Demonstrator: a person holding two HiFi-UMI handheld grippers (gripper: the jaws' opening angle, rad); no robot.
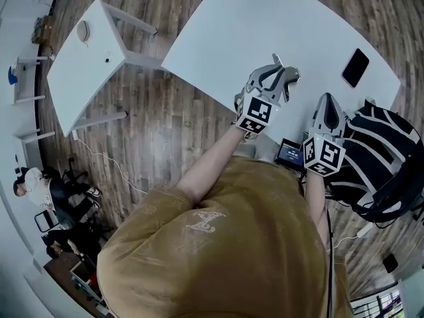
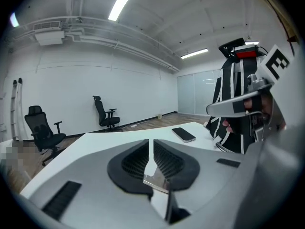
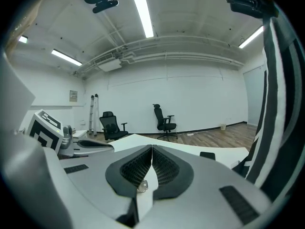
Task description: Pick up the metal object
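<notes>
From the head view, the person held both tools up over the white table (image 1: 265, 18). The left gripper (image 1: 286, 77) and the right gripper (image 1: 329, 101) were side by side, near each other. A phone (image 1: 356, 67) lay on the table and a striped bag (image 1: 384, 158) sat at the right. From up there I could not make out the metal object; it was too small or hidden by the tool.

In the left gripper view, the left gripper (image 2: 151, 149) had its jaws almost together, with a thin gap at the tips. A flat shiny piece, most likely the metal object (image 2: 155, 180), sat low between them, pinched by the jaws. It was off the table, so the pick-up looked done, or close to it. Its lower part was hidden, so I could not tell its shape.

In the right gripper view, the right gripper (image 3: 151, 151) had its jaws closed tip to tip and held nothing. A small silver bit (image 3: 141, 186) showed low between them. It looked like part of the tool, but I could not be sure.
</notes>
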